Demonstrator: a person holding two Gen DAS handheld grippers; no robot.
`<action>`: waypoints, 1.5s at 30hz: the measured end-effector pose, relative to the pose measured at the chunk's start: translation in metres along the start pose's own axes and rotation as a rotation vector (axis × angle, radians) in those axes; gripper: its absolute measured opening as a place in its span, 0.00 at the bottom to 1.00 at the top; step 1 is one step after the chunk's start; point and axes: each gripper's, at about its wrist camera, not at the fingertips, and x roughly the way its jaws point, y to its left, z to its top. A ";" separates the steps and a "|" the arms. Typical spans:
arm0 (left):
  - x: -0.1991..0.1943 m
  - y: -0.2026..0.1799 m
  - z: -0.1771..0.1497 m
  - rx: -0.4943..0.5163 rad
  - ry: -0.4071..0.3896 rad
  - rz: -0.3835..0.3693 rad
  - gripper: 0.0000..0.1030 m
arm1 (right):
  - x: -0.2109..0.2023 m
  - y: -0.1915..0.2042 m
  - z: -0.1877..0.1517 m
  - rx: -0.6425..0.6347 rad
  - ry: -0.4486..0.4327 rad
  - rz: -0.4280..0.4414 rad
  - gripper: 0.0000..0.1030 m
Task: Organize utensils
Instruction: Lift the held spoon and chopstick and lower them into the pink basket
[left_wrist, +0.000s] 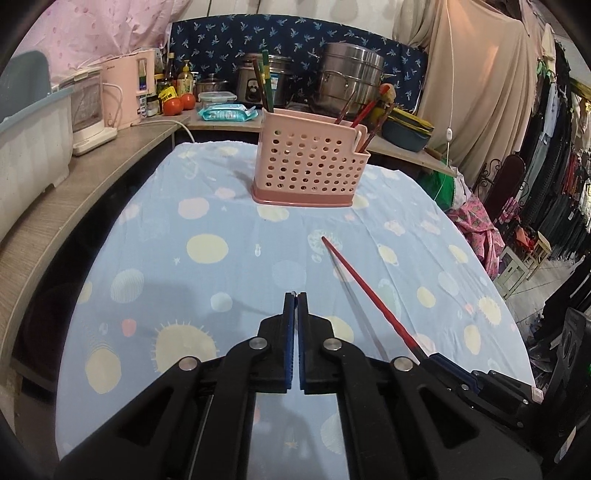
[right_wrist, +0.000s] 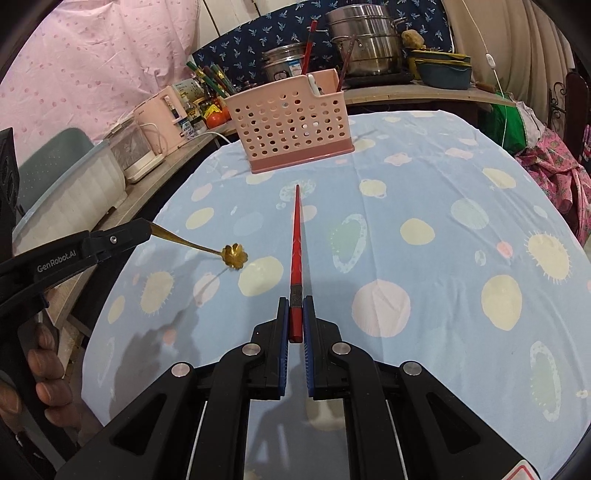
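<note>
We've got the red chopstick (right_wrist: 296, 254) clamped at its butt in the right hand-held gripper (right_wrist: 296, 314), tip toward 12 o'clock & the pink caddy (right_wrist: 291, 122). Left hand-held gripper (right_wrist: 147, 228) pinches the gold spoon (right_wrist: 207, 249) by its handle end. Both light, stiff, slick; end grips may pivot.

Black gripper (right_wrist: 295, 314), blue pads (right_wrist: 283, 347), silver rivets, white "GenRobot.AI" lettering

- "GenRobot.AI", in white letters, stands on the black arm of the left gripper (right_wrist: 146, 230), seen at the left edge of the right wrist view.
- The rice cooker (left_wrist: 258, 83) at the back carries a blue label, too small to read.
- The blue wipes pack (left_wrist: 227, 112) and the yellow bottle labels bear print that cannot be made out.
</note>
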 end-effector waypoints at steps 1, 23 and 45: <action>0.000 -0.001 0.001 0.005 -0.004 0.000 0.01 | -0.001 0.000 0.001 0.000 -0.002 0.001 0.07; -0.029 -0.018 0.065 0.056 -0.128 -0.011 0.00 | -0.052 -0.006 0.081 0.009 -0.186 0.017 0.07; -0.014 -0.022 0.216 0.087 -0.310 0.063 0.00 | -0.076 0.006 0.273 -0.010 -0.490 0.071 0.07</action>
